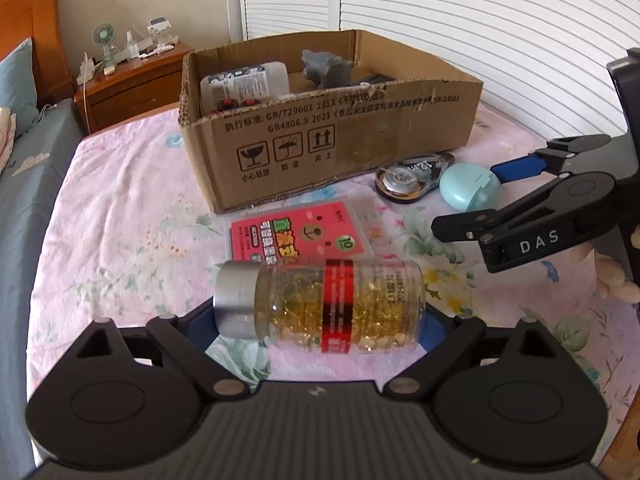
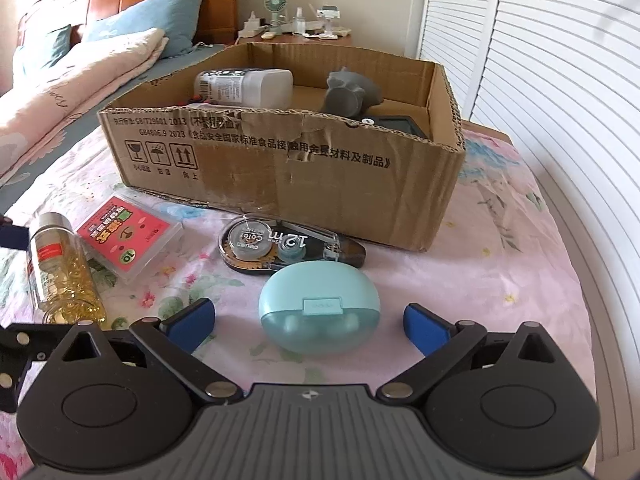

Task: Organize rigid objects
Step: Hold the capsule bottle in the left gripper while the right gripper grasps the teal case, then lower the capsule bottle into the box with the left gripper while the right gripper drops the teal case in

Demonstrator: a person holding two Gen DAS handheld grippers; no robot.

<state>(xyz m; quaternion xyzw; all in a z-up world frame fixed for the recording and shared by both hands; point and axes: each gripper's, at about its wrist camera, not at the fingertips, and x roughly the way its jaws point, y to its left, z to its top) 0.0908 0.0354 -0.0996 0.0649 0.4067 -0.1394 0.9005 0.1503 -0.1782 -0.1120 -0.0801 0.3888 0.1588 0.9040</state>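
In front of the cardboard box (image 2: 280, 176), a capsule bottle (image 1: 320, 304) is seen lying on its side between the left gripper's (image 1: 320, 328) spread jaws, contact not discernible; the teal case (image 2: 319, 312) is flanked, untouched, by the wide-spread right gripper (image 2: 310, 322); a tape dispenser (image 2: 280, 248) lies nearer the box.

Box wall (image 2: 280, 168) hides lower halves of white bottle (image 2: 248, 86) & grey figure (image 2: 348, 94).

A floral pink bedsheet (image 2: 500, 264) carries a cardboard box (image 2: 280, 184). Beside it lie a capsule bottle (image 1: 320, 304), pink card pack (image 1: 300, 232), correction tape (image 2: 288, 248) and probably an earbud case (image 2: 320, 312).
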